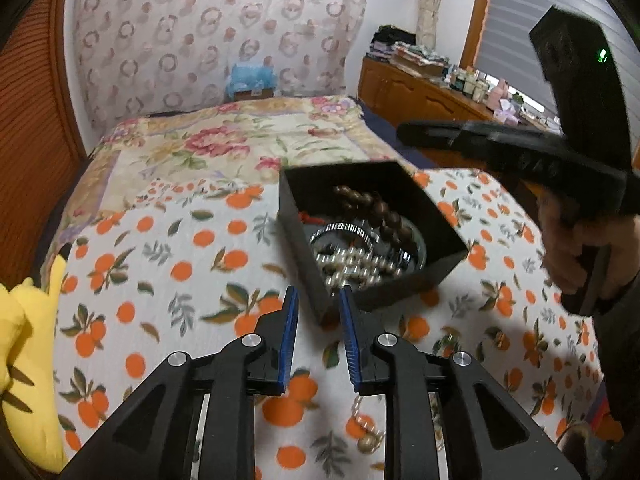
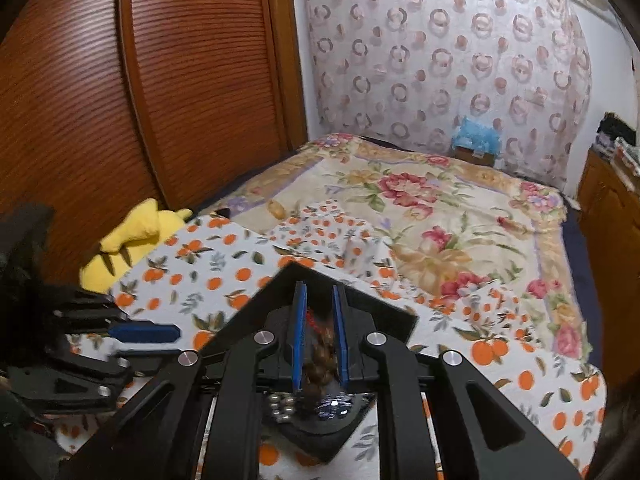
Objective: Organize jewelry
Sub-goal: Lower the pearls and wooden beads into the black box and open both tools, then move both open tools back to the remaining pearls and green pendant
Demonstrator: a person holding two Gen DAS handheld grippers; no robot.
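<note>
A black open box sits on the orange-print blanket. It holds a brown bead bracelet, a silver bangle and pearl beads. My left gripper is open and empty, its tips at the box's near corner. A gold chain with a pendant lies on the blanket under it. My right gripper hovers over the box, jaws narrowly apart with nothing between them; the brown bracelet lies in the box below. From the left wrist view the right gripper is above and behind the box.
A yellow plush toy lies at the blanket's left edge. A floral quilt covers the bed beyond. A wooden wardrobe stands on the left and a cluttered wooden dresser on the right.
</note>
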